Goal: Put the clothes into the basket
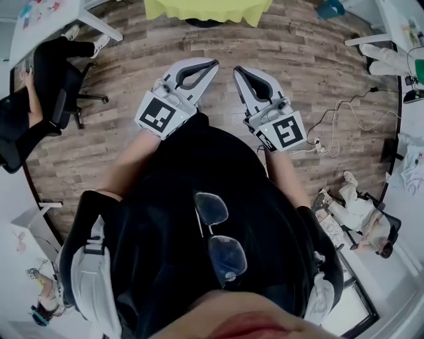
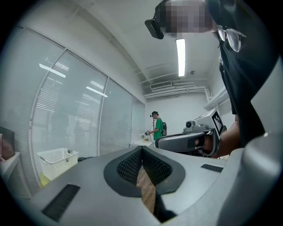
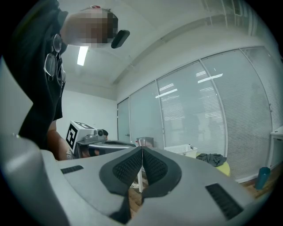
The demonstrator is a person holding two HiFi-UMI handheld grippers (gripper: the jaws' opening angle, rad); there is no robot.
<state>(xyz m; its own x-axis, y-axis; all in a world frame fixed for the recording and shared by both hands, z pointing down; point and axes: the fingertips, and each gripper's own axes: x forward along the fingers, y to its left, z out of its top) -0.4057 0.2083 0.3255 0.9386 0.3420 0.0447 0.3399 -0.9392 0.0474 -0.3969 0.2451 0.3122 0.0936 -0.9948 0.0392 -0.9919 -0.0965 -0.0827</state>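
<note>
Both grippers are held level in front of the person, above a wooden floor. My left gripper [image 1: 212, 64] [image 2: 141, 149] is shut with nothing between its jaws. My right gripper [image 1: 237, 69] [image 3: 142, 148] is shut too, also empty. Ahead in the head view is the edge of a yellow-green table [image 1: 207, 10]. In the right gripper view a dark heap of clothes [image 3: 212, 159] lies on that table [image 3: 224, 168], with a white mesh basket [image 3: 183, 150] beside it. The left gripper view shows the basket [image 2: 57, 161] at the far left, well away from both grippers.
A black office chair [image 1: 59, 86] stands at the left and cables [image 1: 344, 112] lie on the floor at the right. A person in green [image 2: 157, 128] stands far back by a desk. A blue bottle [image 3: 264, 176] stands on the floor.
</note>
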